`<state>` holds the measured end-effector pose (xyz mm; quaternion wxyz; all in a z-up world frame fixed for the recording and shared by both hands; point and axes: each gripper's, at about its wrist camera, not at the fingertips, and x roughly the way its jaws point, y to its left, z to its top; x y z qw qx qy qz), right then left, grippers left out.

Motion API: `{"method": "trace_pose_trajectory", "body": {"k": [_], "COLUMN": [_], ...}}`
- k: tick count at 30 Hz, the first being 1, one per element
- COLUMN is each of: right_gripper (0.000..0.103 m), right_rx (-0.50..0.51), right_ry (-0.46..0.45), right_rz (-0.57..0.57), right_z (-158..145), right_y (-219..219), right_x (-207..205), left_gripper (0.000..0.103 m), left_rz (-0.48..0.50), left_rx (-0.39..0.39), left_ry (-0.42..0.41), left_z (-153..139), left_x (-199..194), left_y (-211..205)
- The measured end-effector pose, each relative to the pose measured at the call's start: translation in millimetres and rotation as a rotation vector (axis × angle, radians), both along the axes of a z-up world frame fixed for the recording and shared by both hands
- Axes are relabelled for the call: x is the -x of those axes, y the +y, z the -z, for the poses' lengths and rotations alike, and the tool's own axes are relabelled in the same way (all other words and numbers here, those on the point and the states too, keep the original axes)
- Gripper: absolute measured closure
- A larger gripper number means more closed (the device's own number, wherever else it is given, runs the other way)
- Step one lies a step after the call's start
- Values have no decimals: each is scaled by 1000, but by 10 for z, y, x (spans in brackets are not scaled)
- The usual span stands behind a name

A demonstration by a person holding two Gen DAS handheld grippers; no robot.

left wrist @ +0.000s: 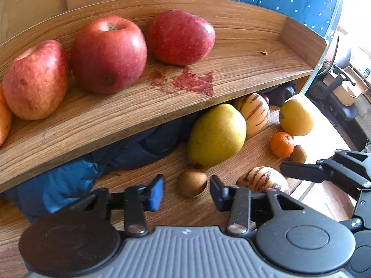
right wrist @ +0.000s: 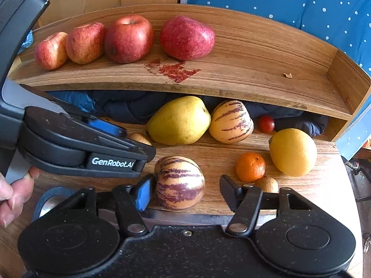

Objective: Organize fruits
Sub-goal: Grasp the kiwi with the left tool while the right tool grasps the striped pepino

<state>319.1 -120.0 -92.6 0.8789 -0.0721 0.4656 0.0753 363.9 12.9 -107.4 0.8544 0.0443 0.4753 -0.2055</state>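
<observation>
Four red apples [right wrist: 129, 38] sit in a row on the left half of the raised wooden shelf [right wrist: 255, 69], with a red stain [right wrist: 176, 70] just in front of the rightmost one. The right wrist view shows all four; the left wrist view shows three whole and only the edge of the fourth. On the table [right wrist: 220, 153] below lie the loose fruits: a yellow-green pear [right wrist: 178, 120] and a striped melon [right wrist: 230, 121] at the far side under the shelf, a lemon [right wrist: 293, 151] to the right and a small orange [right wrist: 250, 166] beside it. A cherry tomato [right wrist: 266, 123] under the shelf shows clearly only from the right wrist.

The right gripper [right wrist: 185, 187] has its fingers spread on either side of a second striped melon [right wrist: 179, 183], the blue left pad at its skin, the right pad apart from it. The left gripper [left wrist: 186, 188] is likewise spread, empty, with a small brown fruit [left wrist: 192, 181] just beyond the gap. A hand [right wrist: 14, 194] holds the left gripper's handle.
</observation>
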Motion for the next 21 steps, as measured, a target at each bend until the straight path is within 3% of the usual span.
{"method": "trace_pose_trajectory", "body": {"k": [4,21], "right_gripper": [55,56], "right_rx": [-5,-20], "right_ry": [0,-83], "right_rz": [-23,-73], "right_z": [-1,-237], "right_y": [43,32], "right_x": [11,401], "left_gripper": [73,73], "left_rz": [7,-48], "left_rx": [22,28], "left_ry": [0,-20], "left_z": [5,-218], "left_x": [10,305], "left_y": [7,119]}}
